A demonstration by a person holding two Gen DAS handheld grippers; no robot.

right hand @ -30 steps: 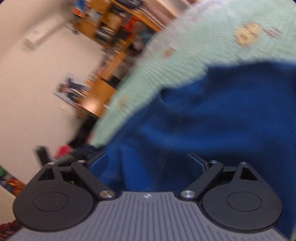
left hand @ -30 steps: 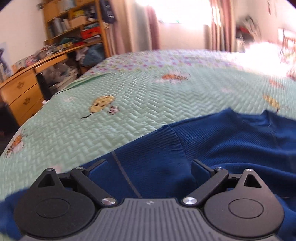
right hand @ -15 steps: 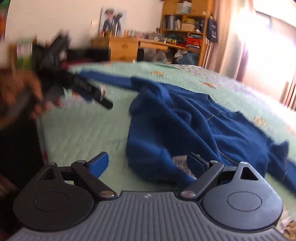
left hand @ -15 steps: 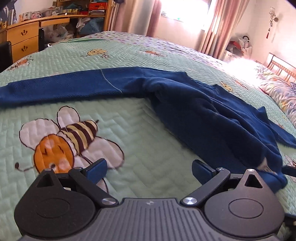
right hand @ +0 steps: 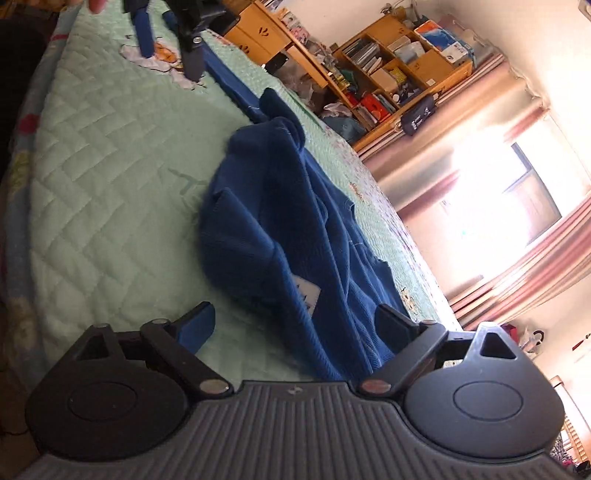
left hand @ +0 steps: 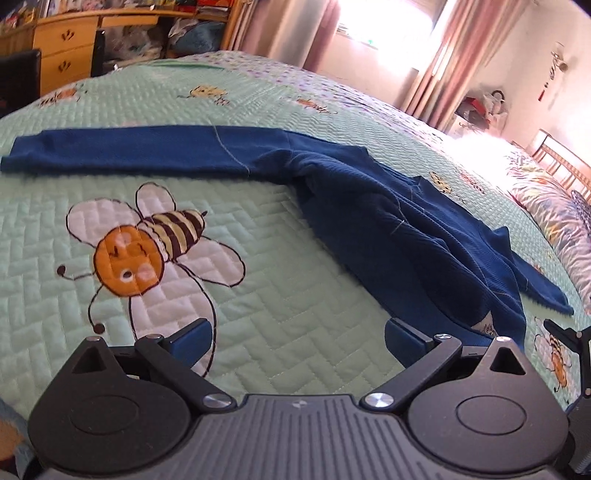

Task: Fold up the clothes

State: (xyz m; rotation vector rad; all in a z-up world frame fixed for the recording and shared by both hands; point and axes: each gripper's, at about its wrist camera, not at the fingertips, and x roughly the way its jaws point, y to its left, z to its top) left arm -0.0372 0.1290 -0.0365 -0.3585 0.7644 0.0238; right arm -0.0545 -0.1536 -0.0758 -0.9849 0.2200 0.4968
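Observation:
A dark blue sweater (left hand: 406, 229) lies crumpled on the green quilted bedspread (left hand: 277, 295). One sleeve (left hand: 129, 147) stretches flat to the left. My left gripper (left hand: 297, 338) hovers open over bare quilt beside the bee picture (left hand: 147, 251), with the sweater's hem just off its right finger. In the right wrist view the sweater (right hand: 280, 206) bunches up, and a white label (right hand: 308, 291) shows near the hem. My right gripper (right hand: 293, 321) has its jaws opening; the hem lies loose in the right half of the gap. The left gripper (right hand: 166, 26) also appears at that view's top left.
A wooden desk with drawers (left hand: 62, 48) and a cluttered bookshelf (right hand: 388, 62) stand beyond the bed's far side. Pink curtains (right hand: 517, 258) frame a bright window. Patterned pillows (left hand: 554, 206) lie at the bed's right end.
Both grippers have pulled back off the sweater, which a second ago filled their jaws. The sleeve now lies stretched out on the quilt. The right wrist view has rolled far over.

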